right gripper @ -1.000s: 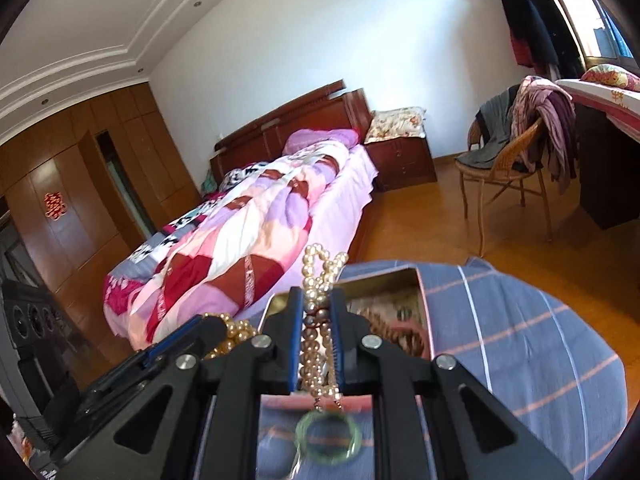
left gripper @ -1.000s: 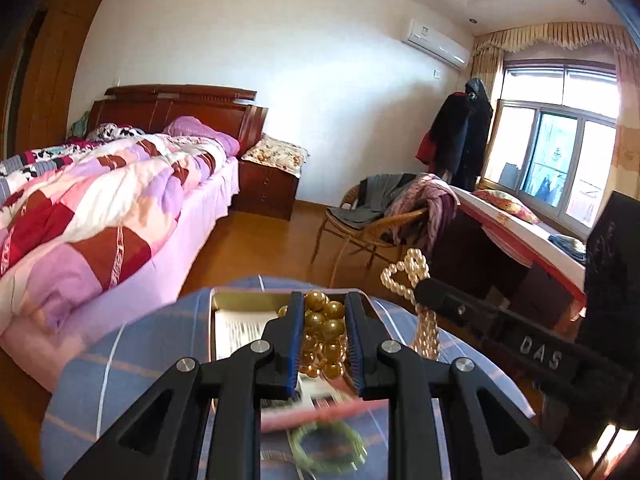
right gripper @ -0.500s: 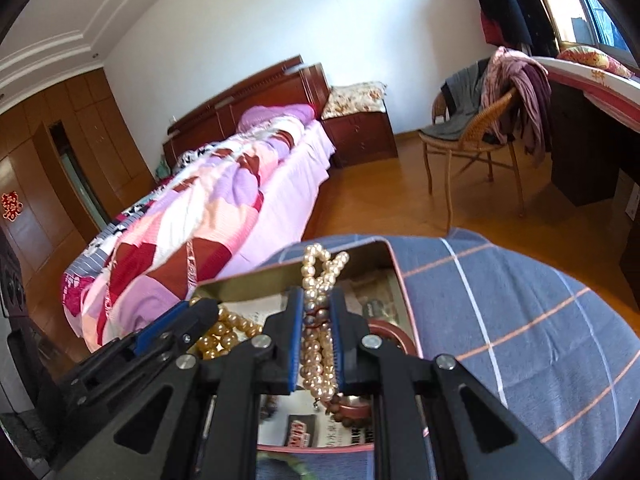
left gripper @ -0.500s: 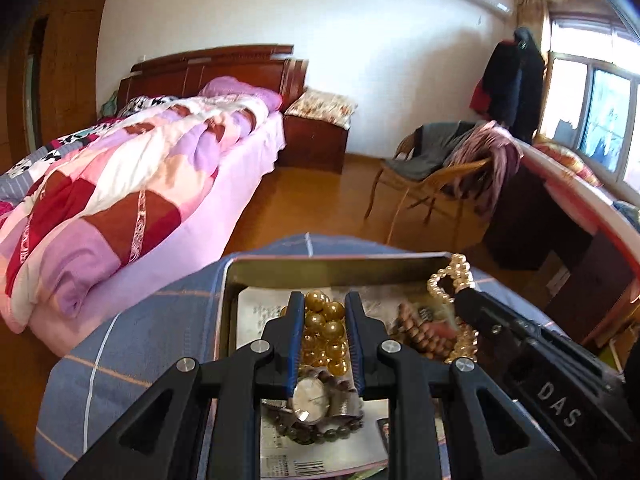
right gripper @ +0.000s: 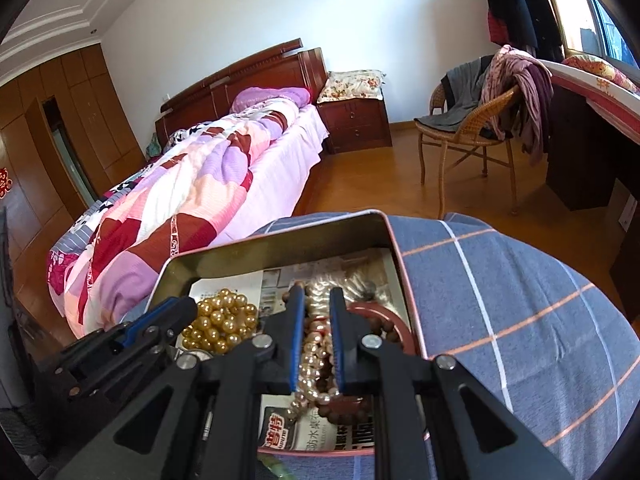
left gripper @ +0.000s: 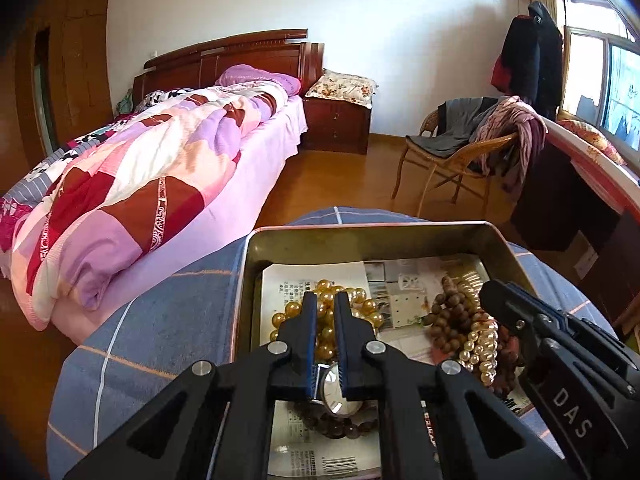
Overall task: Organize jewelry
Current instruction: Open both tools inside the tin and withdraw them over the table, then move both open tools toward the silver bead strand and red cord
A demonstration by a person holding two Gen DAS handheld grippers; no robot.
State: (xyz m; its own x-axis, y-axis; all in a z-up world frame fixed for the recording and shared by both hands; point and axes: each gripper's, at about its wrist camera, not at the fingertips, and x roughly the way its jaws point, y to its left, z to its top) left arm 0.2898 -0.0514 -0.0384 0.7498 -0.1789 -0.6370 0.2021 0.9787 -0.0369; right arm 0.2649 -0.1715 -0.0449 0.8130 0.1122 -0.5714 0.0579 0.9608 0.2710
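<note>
- The left gripper (left gripper: 325,304) is squeezed nearly shut, with the gold beads (left gripper: 362,306) between its jaws in the metal box (left gripper: 400,240).
- The right gripper (right gripper: 316,300) is opening a little; the white pearls (right gripper: 314,354) lie between its jaws.

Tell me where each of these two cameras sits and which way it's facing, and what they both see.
Left wrist: sits on the left claw, looking down along its fingers into the tin at the gold beads; the right claw shows alongside.
Right wrist: sits on the right claw, looking down at the pearl strand; its jaws are opening around it; the left claw shows alongside.
Shared: tin, gold beads, bed, wicker chair.
</note>
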